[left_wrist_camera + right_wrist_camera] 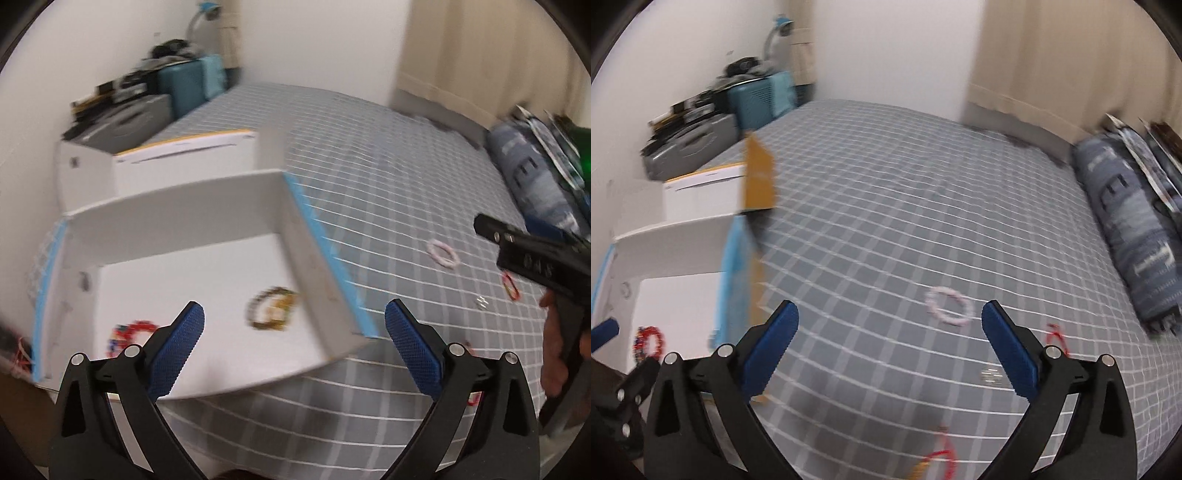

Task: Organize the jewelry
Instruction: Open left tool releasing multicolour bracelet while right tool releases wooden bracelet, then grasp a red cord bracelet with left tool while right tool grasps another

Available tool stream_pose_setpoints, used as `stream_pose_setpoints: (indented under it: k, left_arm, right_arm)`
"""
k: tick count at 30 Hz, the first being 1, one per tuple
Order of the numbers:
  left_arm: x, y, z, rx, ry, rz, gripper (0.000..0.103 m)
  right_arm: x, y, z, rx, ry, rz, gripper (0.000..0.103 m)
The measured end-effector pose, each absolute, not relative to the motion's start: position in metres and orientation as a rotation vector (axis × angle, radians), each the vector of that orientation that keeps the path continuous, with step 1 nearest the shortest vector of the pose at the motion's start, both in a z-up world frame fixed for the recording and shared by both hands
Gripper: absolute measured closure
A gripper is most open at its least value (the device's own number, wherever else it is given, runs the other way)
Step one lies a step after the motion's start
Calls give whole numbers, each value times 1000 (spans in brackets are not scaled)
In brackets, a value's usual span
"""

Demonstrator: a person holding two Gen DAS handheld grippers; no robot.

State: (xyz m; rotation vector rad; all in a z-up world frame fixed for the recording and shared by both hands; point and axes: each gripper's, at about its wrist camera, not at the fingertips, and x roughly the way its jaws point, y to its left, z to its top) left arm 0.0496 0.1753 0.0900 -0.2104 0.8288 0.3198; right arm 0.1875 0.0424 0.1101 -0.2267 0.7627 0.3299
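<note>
An open white box point(177, 221) with blue edging lies on the grey checked bed. Inside it lie a gold and dark beaded bracelet point(271, 308) and a red beaded bracelet point(131, 332). My left gripper point(293, 332) hangs above the box's near right corner, open and empty. On the bed lie a pink bracelet point(948, 306), a red piece point(1057, 338), a small silver piece point(991, 376) and a red cord piece point(938, 456). My right gripper point(890, 332) is open and empty above the bedspread, the pink bracelet just beyond its fingers. The same box point(676, 236) sits at the left.
A second white box with a yellow flap point(759, 181) stands behind the first. Suitcases and clutter point(147, 99) line the far left wall. Blue patterned pillows point(1126, 221) lie along the right side. A hand point(554, 343) holds the right gripper's handle.
</note>
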Motion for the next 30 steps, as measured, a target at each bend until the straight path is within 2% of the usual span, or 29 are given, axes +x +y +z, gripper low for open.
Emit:
stream_pose_setpoints:
  k: [14,30]
  left_arm:
    - [112,23,23,-154,937,82,6]
    - [123,-50,-55,-87,1038,-59,6]
  right_arm:
    - [260,-117,42,-156,860,146,7]
    - [298,-194,-40,-49,998,103,8]
